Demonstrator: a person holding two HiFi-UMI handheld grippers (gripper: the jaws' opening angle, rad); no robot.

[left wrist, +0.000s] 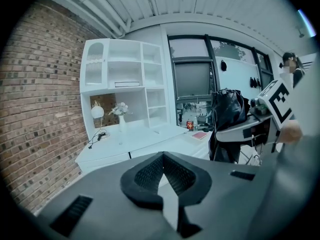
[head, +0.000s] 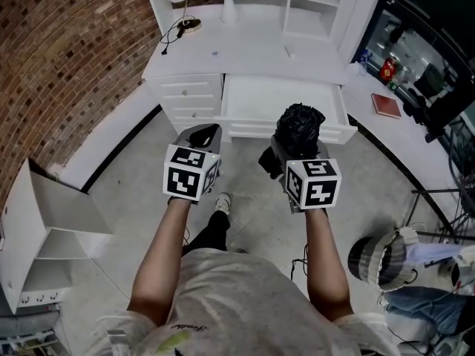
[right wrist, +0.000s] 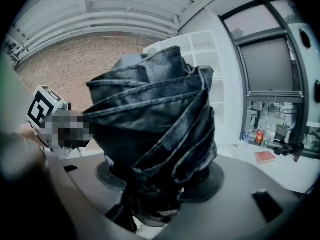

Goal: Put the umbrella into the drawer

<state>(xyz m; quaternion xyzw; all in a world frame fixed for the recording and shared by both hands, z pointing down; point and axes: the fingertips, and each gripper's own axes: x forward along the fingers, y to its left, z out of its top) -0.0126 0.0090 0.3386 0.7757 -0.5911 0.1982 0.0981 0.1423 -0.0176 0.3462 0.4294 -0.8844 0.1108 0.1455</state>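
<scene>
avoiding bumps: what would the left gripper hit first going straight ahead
Probably the white desk: the left gripper, jaws shut and empty, aims at its front edge. Depth is unclear, so the gap can't be judged.

Black umbrella (head: 299, 128), folds catching grey. White drawer (head: 282, 99), white bench (head: 245, 50). Red-brown brick wall (head: 67, 58), pale mortar lines. Red book (head: 387, 105). Grey floor (head: 133, 176). Both cubes (head: 191, 173): black squares on white. Pale grey shirt (head: 230, 295).

No legible text or labels
</scene>
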